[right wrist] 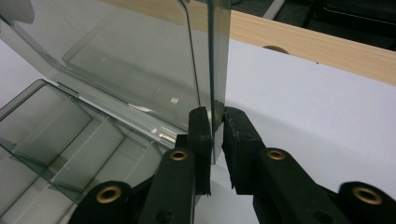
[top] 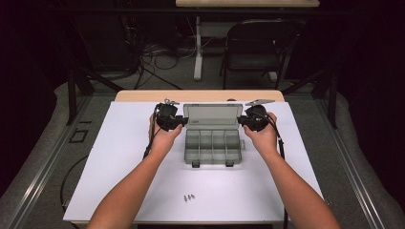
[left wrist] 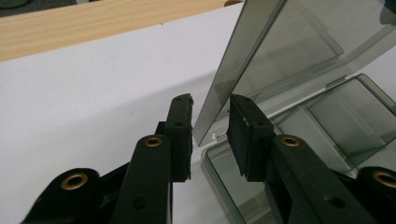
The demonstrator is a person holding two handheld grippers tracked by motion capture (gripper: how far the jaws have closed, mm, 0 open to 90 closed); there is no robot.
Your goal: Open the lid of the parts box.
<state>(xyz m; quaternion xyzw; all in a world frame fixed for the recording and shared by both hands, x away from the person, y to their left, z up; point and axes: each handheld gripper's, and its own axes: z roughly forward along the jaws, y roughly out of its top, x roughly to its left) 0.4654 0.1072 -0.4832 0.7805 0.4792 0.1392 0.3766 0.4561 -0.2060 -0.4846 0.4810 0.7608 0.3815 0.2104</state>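
Note:
A clear grey compartment box lies open mid-table, its lid standing upright at the back. My left gripper is at the lid's left edge. In the left gripper view its jaws stand apart around that edge of the lid, with a gap on both sides and the pads not touching it. My right gripper is at the lid's right edge. In the right gripper view its pads are closed on the thin edge of the lid, above the box's empty compartments.
A white mat covers the table, and a wooden strip shows at the far edge. A few small metal parts lie near the front edge. A dark chair and floor cables are beyond the table.

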